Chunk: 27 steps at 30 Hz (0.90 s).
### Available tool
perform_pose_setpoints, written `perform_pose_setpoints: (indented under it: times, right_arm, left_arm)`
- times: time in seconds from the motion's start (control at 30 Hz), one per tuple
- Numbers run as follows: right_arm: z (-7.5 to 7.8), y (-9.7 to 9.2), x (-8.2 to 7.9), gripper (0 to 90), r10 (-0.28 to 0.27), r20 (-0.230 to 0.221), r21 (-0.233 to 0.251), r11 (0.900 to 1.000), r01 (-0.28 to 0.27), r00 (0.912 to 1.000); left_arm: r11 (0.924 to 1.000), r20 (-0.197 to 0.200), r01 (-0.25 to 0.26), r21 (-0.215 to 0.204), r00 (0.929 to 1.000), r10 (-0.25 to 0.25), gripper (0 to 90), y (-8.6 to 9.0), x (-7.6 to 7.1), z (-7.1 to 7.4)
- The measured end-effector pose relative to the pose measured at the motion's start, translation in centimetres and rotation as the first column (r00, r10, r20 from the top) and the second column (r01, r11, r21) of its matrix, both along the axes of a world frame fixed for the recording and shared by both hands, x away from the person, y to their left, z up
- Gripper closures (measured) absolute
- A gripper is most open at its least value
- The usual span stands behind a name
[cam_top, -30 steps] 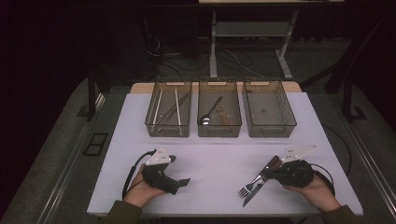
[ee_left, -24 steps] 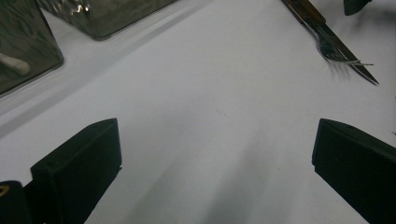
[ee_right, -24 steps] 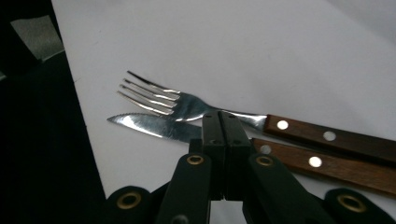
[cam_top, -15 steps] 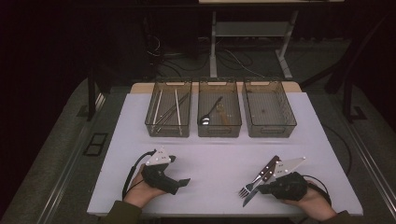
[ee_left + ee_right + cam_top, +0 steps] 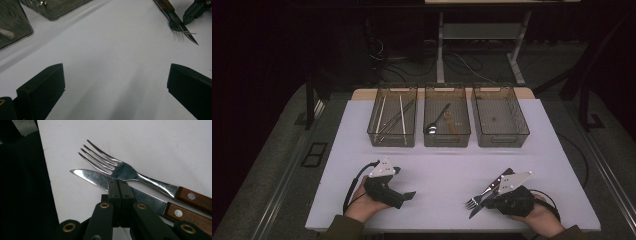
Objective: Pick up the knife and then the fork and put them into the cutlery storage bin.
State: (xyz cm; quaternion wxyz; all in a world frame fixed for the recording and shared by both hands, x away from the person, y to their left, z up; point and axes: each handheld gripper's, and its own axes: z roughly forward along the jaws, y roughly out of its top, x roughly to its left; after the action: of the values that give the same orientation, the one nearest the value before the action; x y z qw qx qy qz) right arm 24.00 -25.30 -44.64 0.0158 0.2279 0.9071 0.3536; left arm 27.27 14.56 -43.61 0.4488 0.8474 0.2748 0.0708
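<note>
A fork (image 5: 120, 168) and a serrated knife (image 5: 92, 176), both with wooden handles, lie side by side on the white table (image 5: 442, 170) near its front right. My right gripper (image 5: 119, 182) is shut, its jaws pressed together just over the knife blade with nothing between them. From above, the right gripper (image 5: 490, 201) sits against the fork (image 5: 472, 202). My left gripper (image 5: 404, 196) rests at the front left, its jaws wide apart over bare table. In the left gripper view (image 5: 115, 82) the fork (image 5: 176, 25) and knife (image 5: 190, 37) lie at the upper right.
Three clear bins stand in a row at the back of the table. The left bin (image 5: 373, 135) holds long thin utensils, the middle bin (image 5: 447, 142) a spoon (image 5: 434, 125), and the right bin (image 5: 501, 142) looks nearly bare. The table's front edge runs close below both hands.
My right gripper has moved toward the front edge and leftward, coming down over the knife and fork. The left gripper has stayed put.
</note>
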Motion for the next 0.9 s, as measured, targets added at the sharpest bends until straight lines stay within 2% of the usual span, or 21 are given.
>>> perform_pose_setpoints:
  times: [0.33, 0.7, 0.9]
  right_arm:
    - [-0.1, 0.8, 0.9, 89.8, 0.000, 0.014, 0.007, 1.0000, 0.000, 0.9999]
    - [-0.1, 1.9, 2.3, 89.8, -0.002, 0.032, -0.006, 1.0000, 0.002, 0.9995]
    - [-0.1, 2.2, 2.9, 89.8, -0.012, 0.022, -0.001, 0.9999, 0.012, 0.9997]
  left_arm:
    - [1.0000, 0.002, 0.001, 0.003, 1.0000, -0.001, 0.2, 0.0, 0.0, 0.0]
    - [1.0000, 0.002, 0.006, 0.004, 1.0000, -0.006, 0.1, 0.0, 0.0, 0.0]
    - [0.9999, 0.007, 0.014, 0.006, 0.9999, -0.014, 0.1, -0.1, 0.1, -0.1]
